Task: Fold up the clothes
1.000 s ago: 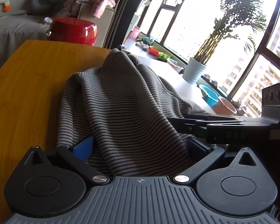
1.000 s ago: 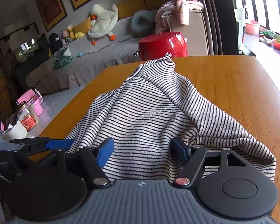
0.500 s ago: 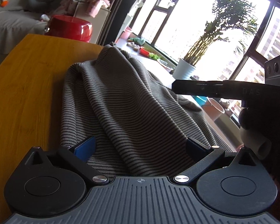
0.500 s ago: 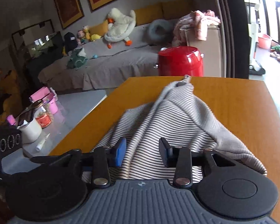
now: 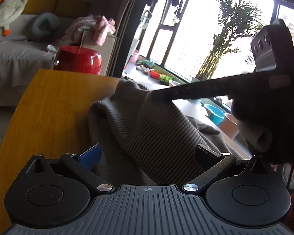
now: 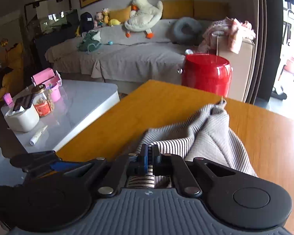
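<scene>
Right wrist: right gripper [image 6: 150, 157] pinches striped garment [image 6: 209, 137] hem | left gripper [image 5: 148, 153] gapes, cloth between fingers | soft, limp; take hem at 6 o'clock.

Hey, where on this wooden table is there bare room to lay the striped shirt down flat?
Bare wood lies left of the shirt, out to the table edge, and beyond it toward the red bucket. A strip is also free right of the shirt. The near middle is crowded: bunched cloth, right gripper shut on it, left gripper open around it.
</scene>
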`<action>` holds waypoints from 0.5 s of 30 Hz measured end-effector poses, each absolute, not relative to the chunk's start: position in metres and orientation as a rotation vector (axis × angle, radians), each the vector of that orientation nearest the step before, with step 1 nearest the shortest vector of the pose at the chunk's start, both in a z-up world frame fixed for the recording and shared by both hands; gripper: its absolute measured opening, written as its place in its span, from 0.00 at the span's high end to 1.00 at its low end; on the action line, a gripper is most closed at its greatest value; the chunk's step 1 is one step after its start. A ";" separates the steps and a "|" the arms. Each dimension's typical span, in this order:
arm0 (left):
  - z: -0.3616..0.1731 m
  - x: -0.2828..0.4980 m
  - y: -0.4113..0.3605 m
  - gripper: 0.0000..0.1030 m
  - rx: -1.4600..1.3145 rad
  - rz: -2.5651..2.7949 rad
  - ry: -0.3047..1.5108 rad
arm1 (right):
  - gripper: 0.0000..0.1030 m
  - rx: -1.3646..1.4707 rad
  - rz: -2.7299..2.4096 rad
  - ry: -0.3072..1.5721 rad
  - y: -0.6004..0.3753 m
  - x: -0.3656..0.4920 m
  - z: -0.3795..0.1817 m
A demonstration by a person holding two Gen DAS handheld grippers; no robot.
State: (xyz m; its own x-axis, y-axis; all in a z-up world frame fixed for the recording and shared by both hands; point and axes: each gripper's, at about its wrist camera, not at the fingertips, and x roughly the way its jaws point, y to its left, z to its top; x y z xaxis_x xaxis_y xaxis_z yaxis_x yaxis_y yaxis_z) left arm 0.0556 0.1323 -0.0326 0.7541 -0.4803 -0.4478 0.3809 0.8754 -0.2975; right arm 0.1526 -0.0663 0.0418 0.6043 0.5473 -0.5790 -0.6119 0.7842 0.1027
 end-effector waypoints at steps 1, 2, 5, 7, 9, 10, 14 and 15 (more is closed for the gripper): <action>-0.030 0.061 0.130 0.00 -0.180 -0.472 0.531 | 0.96 -0.106 0.678 0.615 -0.062 0.158 0.049; -0.028 0.066 0.128 0.00 -0.167 -0.471 0.522 | 0.96 -0.096 0.682 0.607 -0.060 0.164 0.055; -0.023 0.083 0.122 0.00 -0.150 -0.478 0.518 | 0.96 -0.058 0.692 0.590 -0.056 0.182 0.069; -0.021 0.097 0.116 0.00 -0.138 -0.490 0.519 | 0.96 -0.040 0.702 0.583 -0.055 0.189 0.076; -0.020 0.111 0.111 0.00 -0.113 -0.478 0.511 | 0.96 -0.026 0.711 0.578 -0.056 0.193 0.080; -0.020 0.119 0.108 0.00 -0.096 -0.462 0.501 | 0.96 -0.019 0.715 0.575 -0.057 0.195 0.083; -0.019 0.149 0.102 0.19 -0.009 -0.397 0.448 | 0.96 -0.028 0.699 0.546 -0.061 0.199 0.086; -0.019 0.156 0.103 0.37 -0.009 -0.405 0.449 | 0.96 -0.026 0.688 0.539 -0.064 0.201 0.085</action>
